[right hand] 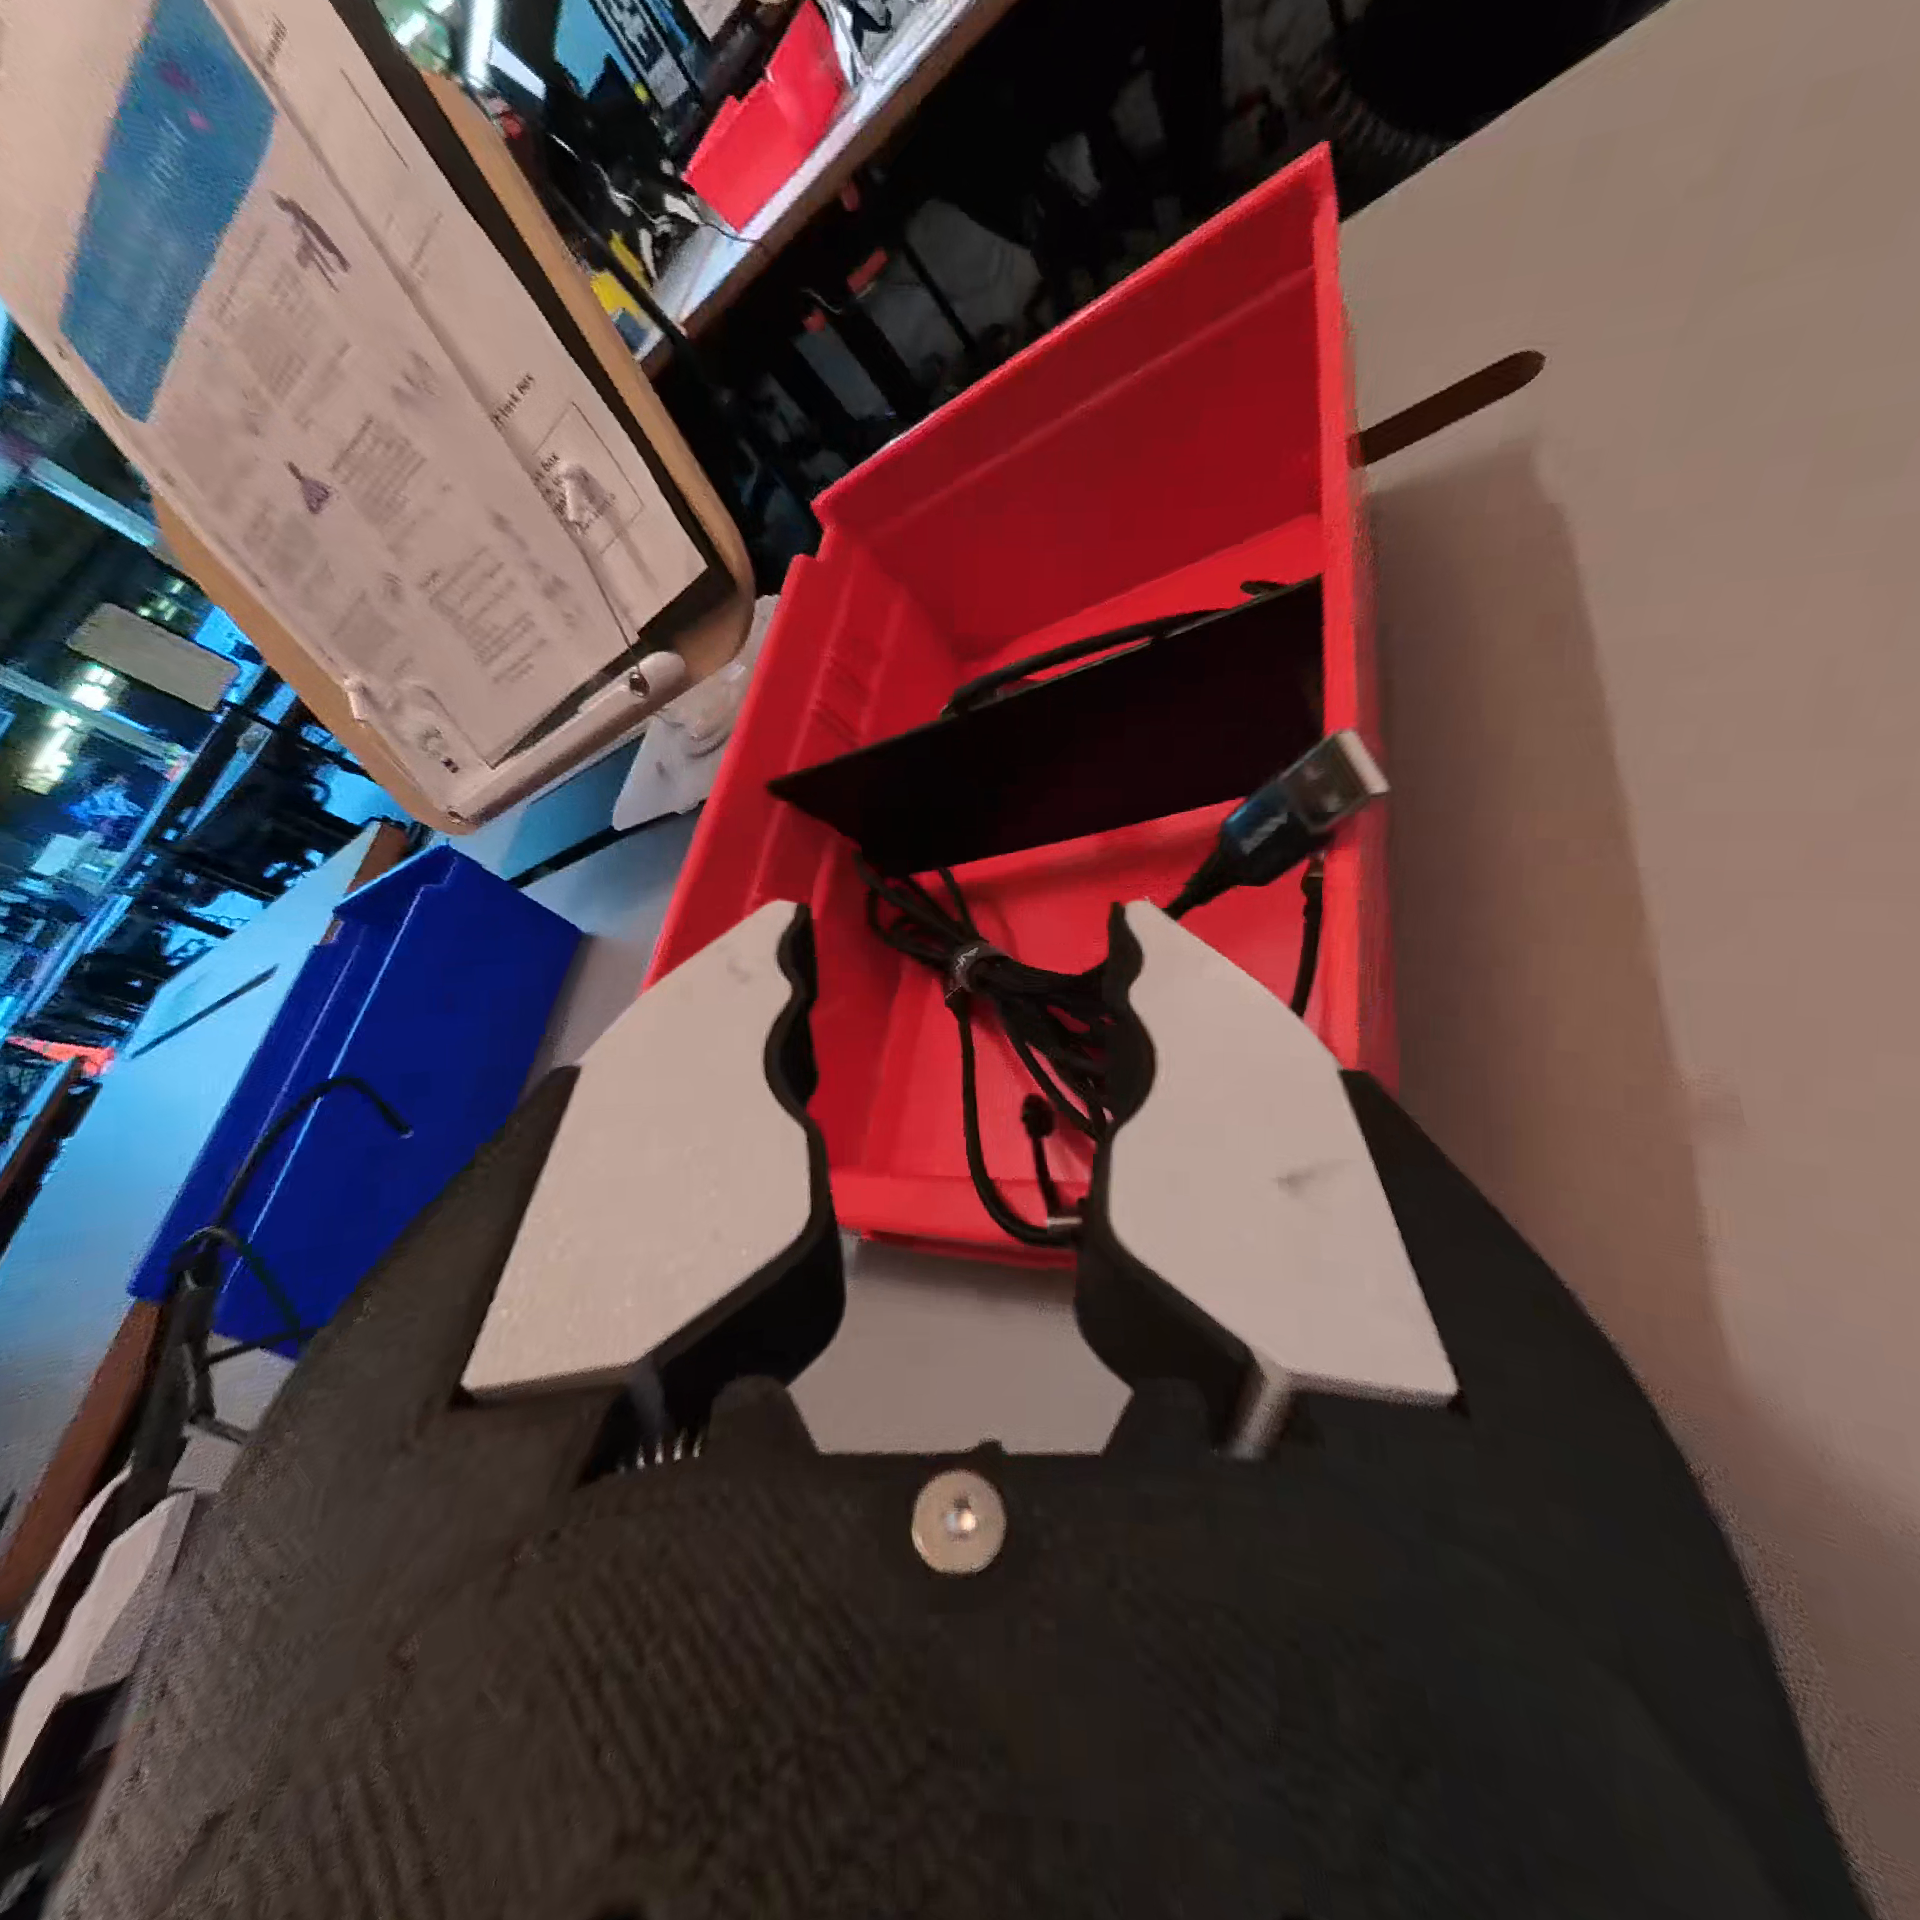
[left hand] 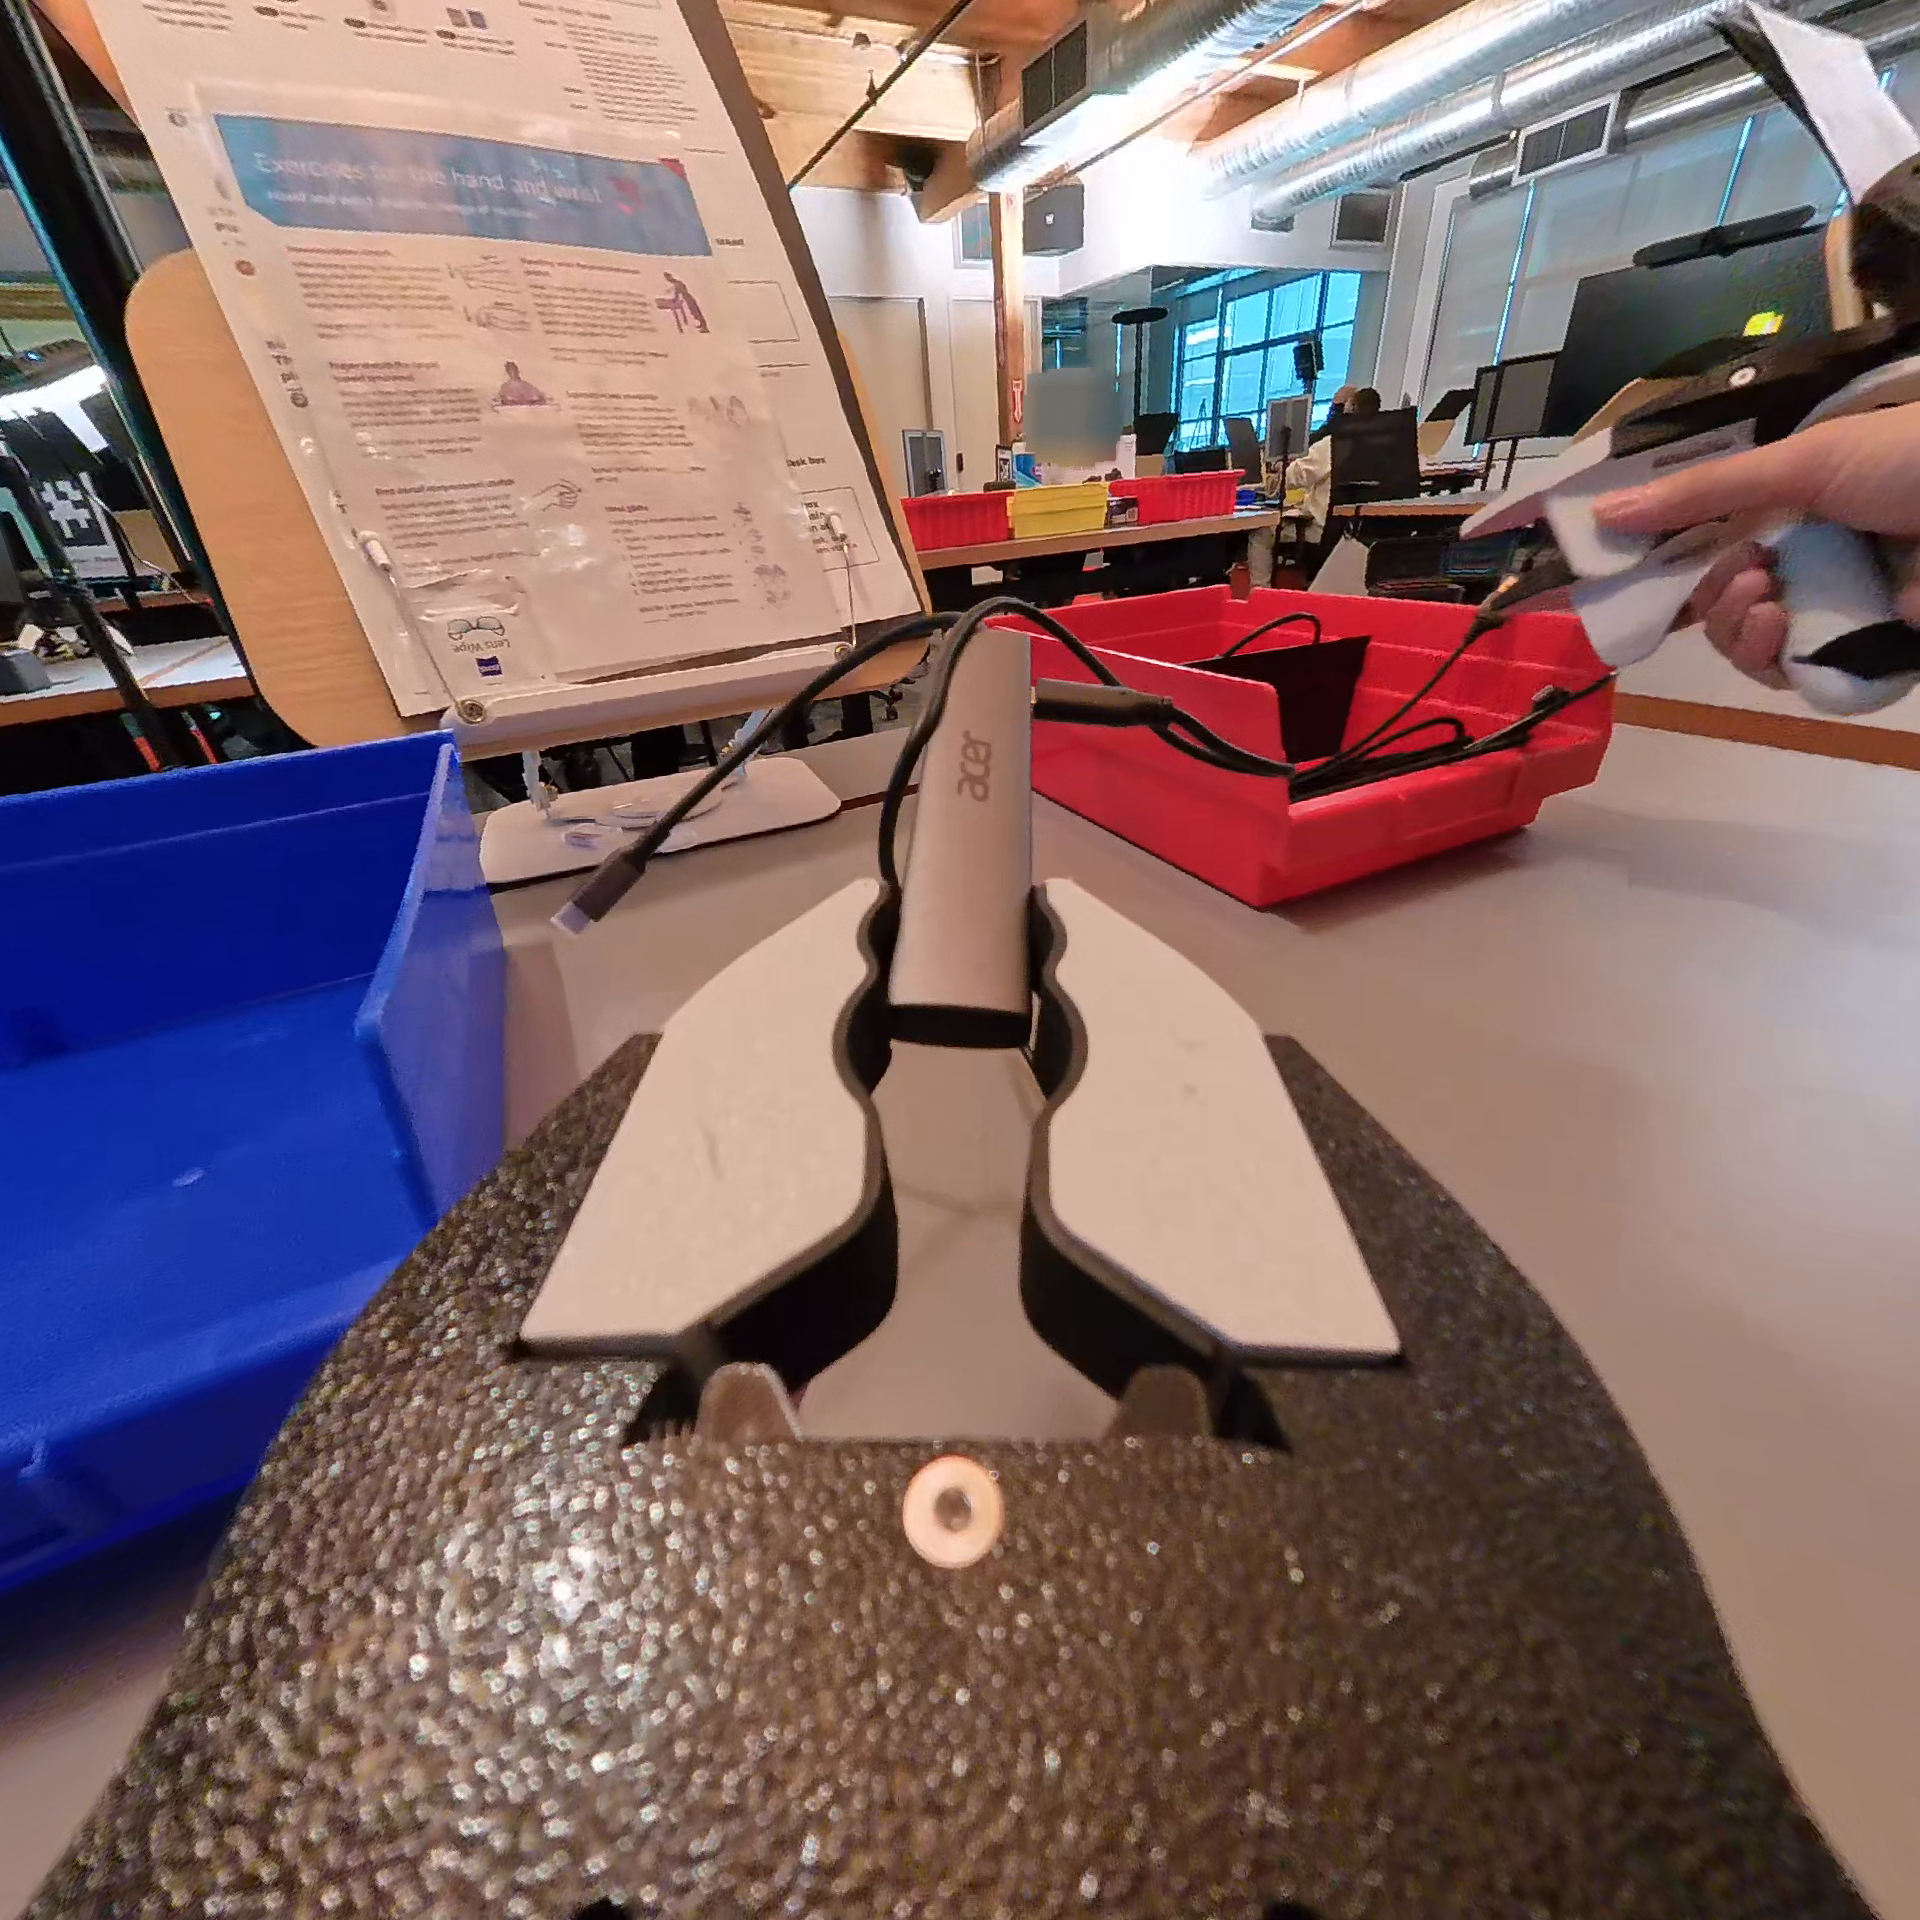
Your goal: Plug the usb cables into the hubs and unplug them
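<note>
My left gripper is shut on a silver USB hub and holds it upright above the grey table. The hub's own black lead hangs to the left with its plug free. A black plug meets the hub's right side; its cable runs into the red bin. My right gripper is open over the red bin, tilted. A USB-A plug sticks up just past its right finger. A bundled black cable lies in the bin. The right gripper also shows in the left wrist view.
A blue bin stands at the left, also in the right wrist view. A document stand with printed sheets stands behind. A black divider crosses the red bin. A person's hand holds the right gripper. My hands' fingertips stand some 40 cm from each other. The USB-A plug lies around 4 cm away from my right fingertips.
</note>
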Demonstrator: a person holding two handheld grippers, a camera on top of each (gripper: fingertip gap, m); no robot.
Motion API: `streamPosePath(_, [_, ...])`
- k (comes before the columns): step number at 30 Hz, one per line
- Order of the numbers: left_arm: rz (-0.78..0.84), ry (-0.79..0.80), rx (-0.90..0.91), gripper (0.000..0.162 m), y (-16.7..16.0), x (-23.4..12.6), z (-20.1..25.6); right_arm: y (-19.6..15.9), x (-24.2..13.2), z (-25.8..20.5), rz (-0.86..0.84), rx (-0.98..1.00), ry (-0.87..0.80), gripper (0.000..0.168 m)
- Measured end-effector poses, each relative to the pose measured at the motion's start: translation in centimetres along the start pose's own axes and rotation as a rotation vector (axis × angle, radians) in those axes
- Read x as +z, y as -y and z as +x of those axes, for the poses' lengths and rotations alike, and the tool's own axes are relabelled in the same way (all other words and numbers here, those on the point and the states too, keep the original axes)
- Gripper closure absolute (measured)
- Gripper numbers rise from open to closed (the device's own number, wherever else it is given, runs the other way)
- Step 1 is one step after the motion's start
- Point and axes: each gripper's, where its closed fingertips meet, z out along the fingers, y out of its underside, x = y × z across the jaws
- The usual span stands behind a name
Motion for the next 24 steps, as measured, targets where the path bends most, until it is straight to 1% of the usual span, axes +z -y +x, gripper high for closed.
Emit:
streamPosePath(1, [-0.002,-0.001,0.005,0.139,0.0,0.0,0.1,0.0,-0.4,0.2,-0.008,-0.016,-0.014,0.121])
streamPosePath(5, [0.001,-0.007,0.025,0.139,0.0,0.0,0.3,0.4,-2.8,-0.2,0.047,-0.212,-0.093,0.129])
streamPosePath(6, [0.0,-0.01,0.025,0.139,0.0,0.0,0.4,-0.1,-3.3,-1.4,0.049,-0.247,-0.064,0.13])
streamPosePath(7, [-0.001,-0.011,0.024,0.139,0.0,0.0,0.4,-1.1,-3.6,-3.4,0.038,-0.263,0.012,0.131])
streamPosePath(8, [0.0,-0.012,0.024,0.139,0.0,0.0,0.4,-2.8,-4.0,-6.3,0.011,-0.252,0.133,0.132])
streamPosePath(11, [-0.002,-0.03,0.028,0.138,0.0,0.0,0.6,-9.6,-5.6,-15.9,-0.121,-0.092,0.561,0.133])
streamPosePath(12, [-0.006,-0.029,0.03,0.138,-0.1,0.1,0.6,-11.5,-6.0,-18.3,-0.132,-0.028,0.646,0.133])
streamPosePath(13, [-0.008,-0.027,0.03,0.138,-0.1,0.1,0.7,-12.9,-6.1,-20.2,-0.103,0.032,0.689,0.136])
streamPosePath(15, [-0.005,-0.022,0.021,0.138,0.0,0.0,0.6,-15.1,-6.0,-22.9,-0.037,0.144,0.743,0.144])
streamPosePath(16, [0.0,-0.018,0.015,0.139,0.0,0.0,0.5,-16.4,-5.7,-24.0,-0.044,0.185,0.772,0.148])
streamPosePath(17, [0.006,-0.018,0.009,0.139,0.1,-0.1,0.4,-17.9,-4.8,-24.7,-0.083,0.209,0.776,0.146])
streamPosePath(19, [0.015,-0.019,-0.004,0.139,0.2,-0.2,0.3,-20.7,-2.7,-25.2,-0.174,0.235,0.755,0.136])
streamPosePath(20, [0.017,-0.022,-0.007,0.139,0.2,-0.2,0.3,-21.3,-1.8,-25.3,-0.191,0.282,0.749,0.134])
streamPosePath(22, [0.018,-0.03,0.0,0.139,0.2,-0.2,0.5,-21.1,-0.8,-25.3,-0.175,0.397,0.768,0.135])
streamPosePath(24, [0.01,-0.045,0.016,0.139,0.1,-0.1,0.8,-20.4,-0.3,-24.8,-0.133,0.427,0.747,0.138])
